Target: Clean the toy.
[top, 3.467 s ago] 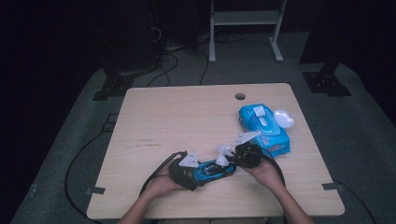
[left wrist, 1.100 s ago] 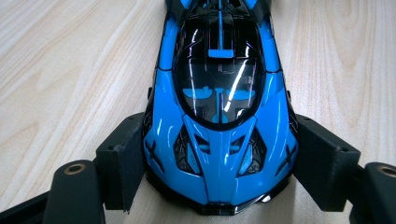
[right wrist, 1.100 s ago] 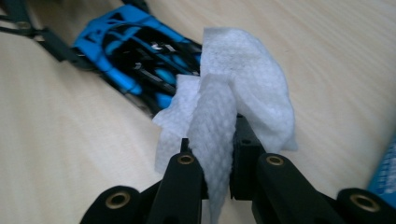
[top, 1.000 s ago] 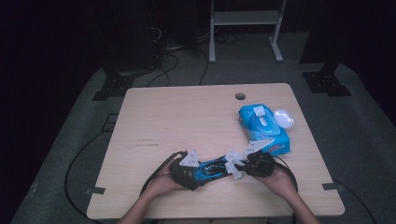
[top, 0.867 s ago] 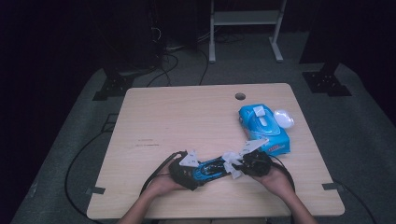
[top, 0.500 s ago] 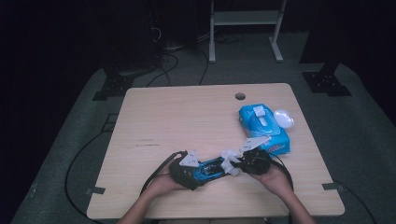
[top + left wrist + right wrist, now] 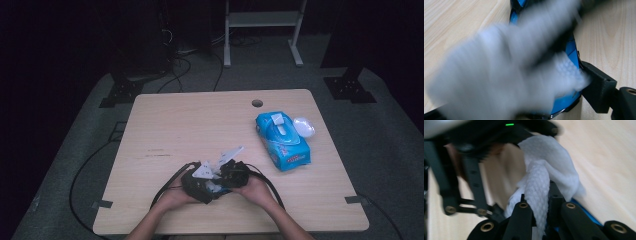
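The right tool (image 7: 536,205) has its jaws pressed together on a white wet wipe (image 7: 541,182), rubbing it over a shiny blue-and-black object (image 7: 571,50). Just beside it, the left tool (image 7: 200,182) clamps that object part-closed, steadying it low on the desk (image 7: 165,125). The step in hand looks like wiping; the next stroke calls for light pressure while the left tool keeps firm. Well off to the right lies a blue wipes pack (image 7: 282,140); its printing is too small to read.
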Demonstrator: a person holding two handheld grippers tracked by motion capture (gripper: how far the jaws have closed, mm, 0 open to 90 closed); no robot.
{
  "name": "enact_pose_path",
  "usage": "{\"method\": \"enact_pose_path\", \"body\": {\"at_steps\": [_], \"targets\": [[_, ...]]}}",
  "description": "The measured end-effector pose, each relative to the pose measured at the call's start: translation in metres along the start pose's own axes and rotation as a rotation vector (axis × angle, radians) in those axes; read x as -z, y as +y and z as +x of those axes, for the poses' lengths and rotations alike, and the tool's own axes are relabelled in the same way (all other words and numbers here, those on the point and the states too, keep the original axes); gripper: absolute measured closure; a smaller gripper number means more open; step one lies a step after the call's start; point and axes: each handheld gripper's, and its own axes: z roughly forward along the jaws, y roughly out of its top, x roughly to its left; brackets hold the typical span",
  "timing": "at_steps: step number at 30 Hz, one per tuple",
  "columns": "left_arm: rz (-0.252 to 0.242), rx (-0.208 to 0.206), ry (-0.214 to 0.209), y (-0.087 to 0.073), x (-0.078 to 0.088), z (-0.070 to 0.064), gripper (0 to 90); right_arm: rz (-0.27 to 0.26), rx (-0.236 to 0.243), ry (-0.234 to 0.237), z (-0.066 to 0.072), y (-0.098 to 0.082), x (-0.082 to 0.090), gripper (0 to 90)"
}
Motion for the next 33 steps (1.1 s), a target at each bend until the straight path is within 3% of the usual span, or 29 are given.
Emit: {"method": "enact_pose_path", "body": {"at_steps": [3,5,6,9,12,15,20,26,29,33], "targets": [[0.003,-0.006,0.003,0.0,0.0,0.0,25.6,-0.028,-0.056,-0.066,-0.017,-0.009,0.017,83.6],[0.004,-0.007,0.004,0.0,0.0,0.0,25.6,-0.016,-0.081,-0.134,-0.029,-0.016,0.029,83.6],[0.004,-0.008,0.004,0.0,0.0,0.0,25.6,-0.018,-0.101,-0.141,-0.034,-0.021,0.035,83.6],[0.004,-0.003,0.004,0.0,0.0,0.0,25.6,-0.057,-0.133,-0.094,-0.04,-0.034,0.054,83.5],[0.017,0.003,0.007,0.002,0.0,0.0,25.3,-0.057,-0.108,-0.078,-0.034,-0.043,0.07,83.5],[0.014,0.04,0.0,0.002,0.003,0.002,20.8,-0.048,-0.105,-0.069,-0.031,-0.054,0.079,83.5],[-0.027,0.106,-0.042,0.0,0.017,0.01,18.8,-0.029,-0.127,-0.05,-0.034,-0.067,0.077,83.4],[-0.069,0.231,-0.088,-0.004,0.021,0.022,22.5,-0.037,-0.119,-0.045,-0.033,-0.069,0.074,83.5],[-0.057,0.266,-0.103,-0.006,0.018,0.024,23.6,-0.031,-0.125,-0.04,-0.033,-0.069,0.073,83.7],[-0.051,0.28,-0.1,-0.006,0.018,0.024,25.2,-0.045,-0.12,-0.054,-0.03,-0.072,0.073,83.8]]}}
